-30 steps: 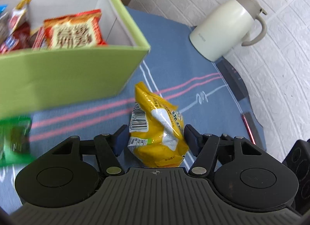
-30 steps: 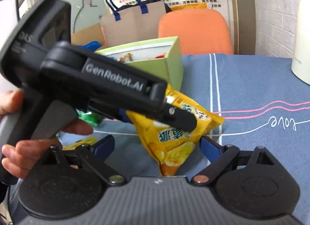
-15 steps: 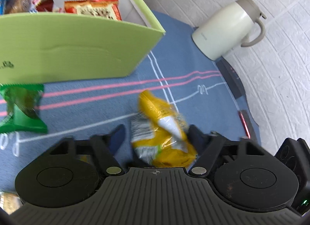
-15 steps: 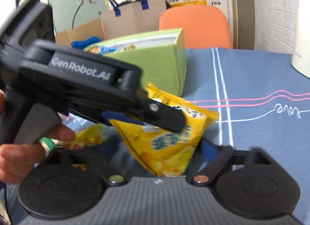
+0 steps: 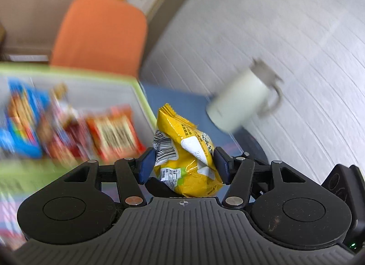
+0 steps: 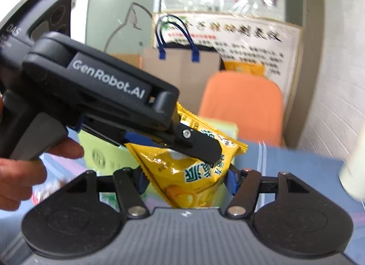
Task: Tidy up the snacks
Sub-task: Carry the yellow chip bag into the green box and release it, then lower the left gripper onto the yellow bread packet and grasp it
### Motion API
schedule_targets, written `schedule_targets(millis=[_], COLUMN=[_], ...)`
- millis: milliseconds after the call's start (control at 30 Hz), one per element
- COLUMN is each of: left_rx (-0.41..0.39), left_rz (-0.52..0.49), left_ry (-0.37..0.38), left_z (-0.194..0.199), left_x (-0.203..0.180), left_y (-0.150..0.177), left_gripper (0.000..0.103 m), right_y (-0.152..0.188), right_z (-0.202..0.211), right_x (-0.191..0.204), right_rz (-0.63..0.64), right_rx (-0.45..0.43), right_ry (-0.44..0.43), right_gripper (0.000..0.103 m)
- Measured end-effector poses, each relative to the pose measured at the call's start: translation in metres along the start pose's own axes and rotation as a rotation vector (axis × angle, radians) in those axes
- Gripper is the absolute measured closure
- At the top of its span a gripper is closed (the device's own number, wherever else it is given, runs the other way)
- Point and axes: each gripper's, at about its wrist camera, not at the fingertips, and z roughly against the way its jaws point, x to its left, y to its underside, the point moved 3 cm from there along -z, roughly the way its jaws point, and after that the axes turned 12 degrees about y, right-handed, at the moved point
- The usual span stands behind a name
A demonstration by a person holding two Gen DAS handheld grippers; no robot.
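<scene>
Blue tablecloth [image 6: 296, 164] now sits well below you: your left gripper [image 5: 182, 162], clamped on the yellow snack bag [image 5: 184, 155], has lifted it off the cloth and up beside the green box [image 5: 141, 96]; your right gripper [image 6: 184, 180] stays spread, holding nothing; next, the drop-in, I judge

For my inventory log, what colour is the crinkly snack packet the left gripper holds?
Yellow crinkly snack packet, with a white barcode patch; clearest in the left wrist view.

yellow snack bag [image 5: 186, 157], barcode patch | green box [image 5: 139, 92] | orange chair [image 5: 100, 34] | blue tablecloth [image 6: 296, 166]
</scene>
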Motion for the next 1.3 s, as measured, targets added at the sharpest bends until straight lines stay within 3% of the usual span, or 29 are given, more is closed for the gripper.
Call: schedule_targets(millis=[100, 233, 300, 400, 567, 733, 1033, 1300], left_rx=[-0.033, -0.026, -0.018, -0.051, -0.149, -0.165, -0.200, -0.248], left_rz=[0.007, 0.047, 0.060, 0.040, 0.044, 0.034, 0.035, 0.018], left_ry=[-0.054, -0.106, -0.138, -0.206, -0.182, -0.161, -0.135, -0.114], left_z=[-0.003, -0.024, -0.037, -0.038, 0.000, 0.036, 0.125, 0.219], left_x=[0.021, 0.058, 0.076, 0.089, 0.078, 0.053, 0.009, 0.001], left_y=[-0.031, -0.050, -0.053, -0.054, -0.040, -0.009, 0.056, 0.113], left_gripper=[0.064, 0.065, 0.059, 0.042, 0.033, 0.032, 0.029, 0.029], right_y=[-0.021, -0.017, -0.014, -0.013, -0.015, -0.020, -0.060, -0.105], right_z=[-0.043, -0.084, -0.108, -0.109, -0.064, -0.022, 0.068, 0.151], right_x=[0.007, 0.017, 0.020, 0.012, -0.012, -0.021, -0.020, 0.022], right_rz=[0.053, 0.127, 0.149, 0.129, 0.006, -0.031, -0.107, -0.221], right_rx=[0.009, 0.057, 0.070, 0.056, -0.028, -0.054, -0.148, -0.197], right_ry=[-0.021, -0.028, -0.018, 0.003, 0.033, 0.075, 0.136, 0.133], right_gripper=[0.038, 0.038, 0.037, 0.028, 0.011, 0.011, 0.011, 0.011])
